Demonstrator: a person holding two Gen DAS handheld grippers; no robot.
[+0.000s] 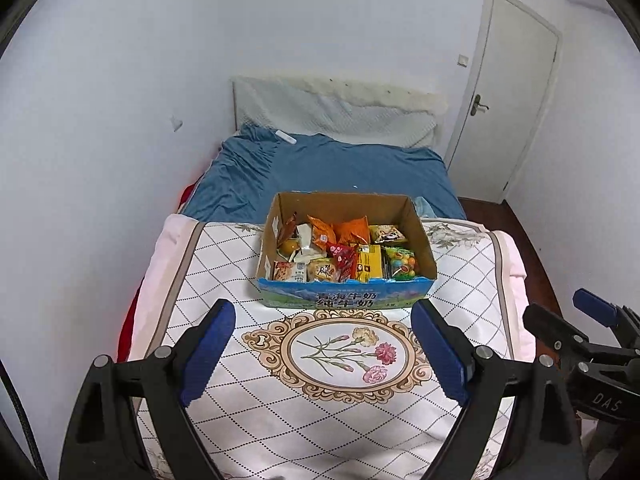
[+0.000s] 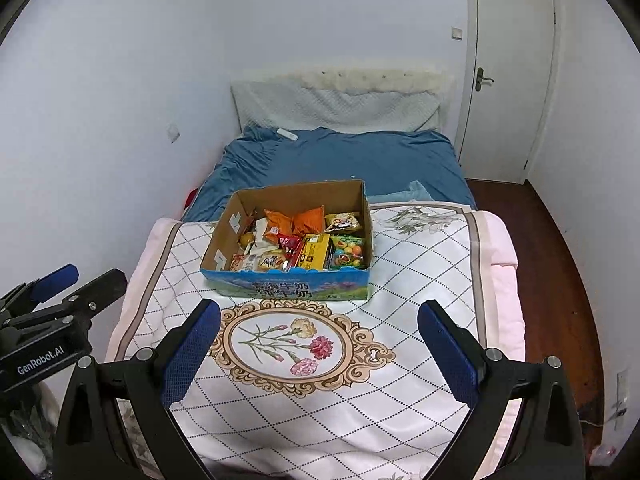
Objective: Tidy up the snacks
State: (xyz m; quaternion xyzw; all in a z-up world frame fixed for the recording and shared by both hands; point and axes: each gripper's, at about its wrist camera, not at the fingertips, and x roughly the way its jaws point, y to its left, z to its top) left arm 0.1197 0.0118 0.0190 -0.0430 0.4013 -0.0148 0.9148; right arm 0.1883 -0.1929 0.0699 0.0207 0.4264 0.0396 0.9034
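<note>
The left gripper fills the bottom of the left wrist view with its jaws spread wide and nothing between them; its blue pads frame only the quilt below. The right gripper sits the same way at the bottom of the right wrist view, jaws wide apart and empty, its pads clear of everything. Each gripper also shows in the other's view: the right one at the lower right edge of the left wrist view, the left one at the lower left edge of the right wrist view. Between both pairs of jaws lies an oval flower design on the white, diamond-patterned quilt with pink borders. Just beyond that design, in the middle of both frames, stands an open cardboard box with a blue printed front, resting on the quilt and well apart from both grippers. Inside it lie the snacks: orange bags toward the back, a yellow carton near the front, a packet with coloured balls at the right, and pale wrapped packets at the left. Behind the box a blue sheet covers the bed up to a white padded headboard. A white door stands at the upper right, with dark wooden floor along the right side.
</note>
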